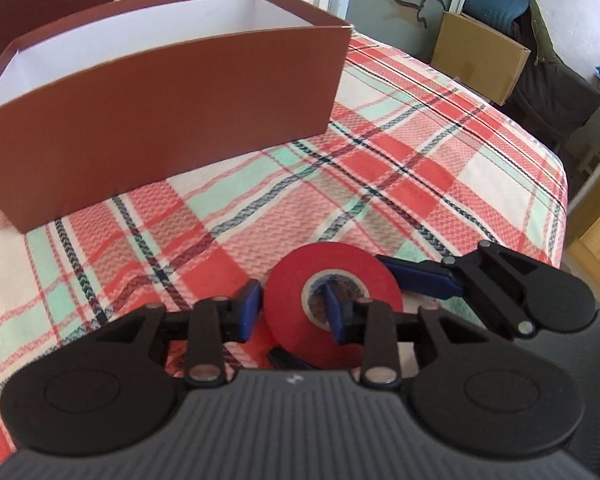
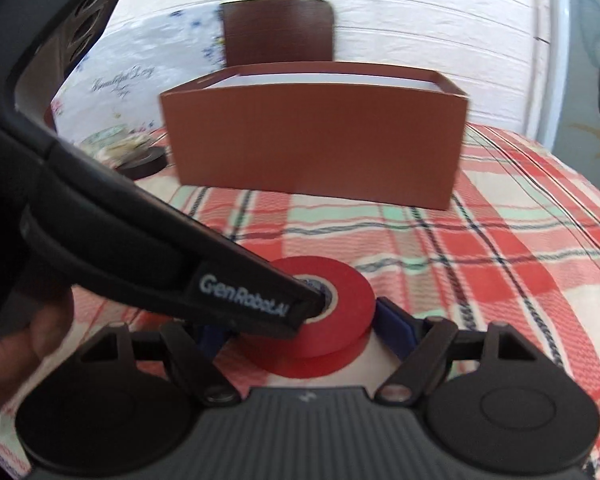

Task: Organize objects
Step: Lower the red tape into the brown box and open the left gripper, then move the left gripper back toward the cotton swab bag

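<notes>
Gripping one wall of the red roll of electrical tape (image 1: 333,307), the left gripper (image 1: 290,311) has one blue finger pad (image 1: 247,309) against the roll's outer face and the other pad inside the white cardboard core. The roll seems to be lifted on its near side, tilted, its broad face and core opening turned up toward the left wrist camera, so its axis leans up and back toward the gripper rather than standing straight.

In the right wrist view, the same red roll (image 2: 332,316) shows as a thick ring, apparently two rolls stacked, low over the red, green and cream plaid tablecloth (image 2: 500,264). The right gripper (image 2: 308,332) straddles it, its jaws spread wide on either side; one blue pad (image 2: 394,326) sits just beside the roll's right edge, and whether it touches cannot be told. The other pad is mostly hidden behind the left gripper's black body.

Beyond the tape, well apart from it, a brown rectangular cardboard box with a white interior (image 1: 172,120) stands open on the cloth, its long side facing the grippers. A dark brown chair back (image 2: 278,32) rises behind the box.
</notes>
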`<state>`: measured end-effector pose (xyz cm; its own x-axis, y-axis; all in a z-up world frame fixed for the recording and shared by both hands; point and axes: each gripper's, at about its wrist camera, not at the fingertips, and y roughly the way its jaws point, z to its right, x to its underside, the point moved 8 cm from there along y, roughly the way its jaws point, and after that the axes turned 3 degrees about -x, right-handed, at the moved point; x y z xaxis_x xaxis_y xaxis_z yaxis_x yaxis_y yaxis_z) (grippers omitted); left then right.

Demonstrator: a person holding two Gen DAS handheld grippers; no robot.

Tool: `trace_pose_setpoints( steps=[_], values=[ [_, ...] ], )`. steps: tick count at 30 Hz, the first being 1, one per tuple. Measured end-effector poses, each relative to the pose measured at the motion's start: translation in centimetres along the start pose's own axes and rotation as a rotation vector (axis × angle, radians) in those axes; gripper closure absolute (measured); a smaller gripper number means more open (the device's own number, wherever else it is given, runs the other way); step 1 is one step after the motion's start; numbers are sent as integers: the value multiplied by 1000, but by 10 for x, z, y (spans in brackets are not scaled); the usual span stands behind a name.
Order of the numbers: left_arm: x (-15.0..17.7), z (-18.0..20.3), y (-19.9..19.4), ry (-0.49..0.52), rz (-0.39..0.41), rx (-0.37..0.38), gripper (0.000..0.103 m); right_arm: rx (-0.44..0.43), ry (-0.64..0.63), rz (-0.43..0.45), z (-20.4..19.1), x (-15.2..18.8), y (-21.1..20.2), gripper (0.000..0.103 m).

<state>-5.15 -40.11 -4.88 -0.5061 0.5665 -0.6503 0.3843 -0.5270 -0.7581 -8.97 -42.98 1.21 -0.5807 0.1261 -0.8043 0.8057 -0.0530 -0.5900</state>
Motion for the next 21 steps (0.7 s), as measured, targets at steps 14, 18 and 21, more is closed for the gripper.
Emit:
trace_pose_setpoints(
  steps=[14,18,21],
  values=[
    [-154,-51,-28,-88,281,-69,68,86,-88,339,16,-154,27,26],
    [-157,-56,-6,-146,248,-80,67,68,-31,261,31,-158,64,25],
    [-150,-57,-6,-129,234,-89,66,72,2,267,35,-152,66,25]
  ],
)
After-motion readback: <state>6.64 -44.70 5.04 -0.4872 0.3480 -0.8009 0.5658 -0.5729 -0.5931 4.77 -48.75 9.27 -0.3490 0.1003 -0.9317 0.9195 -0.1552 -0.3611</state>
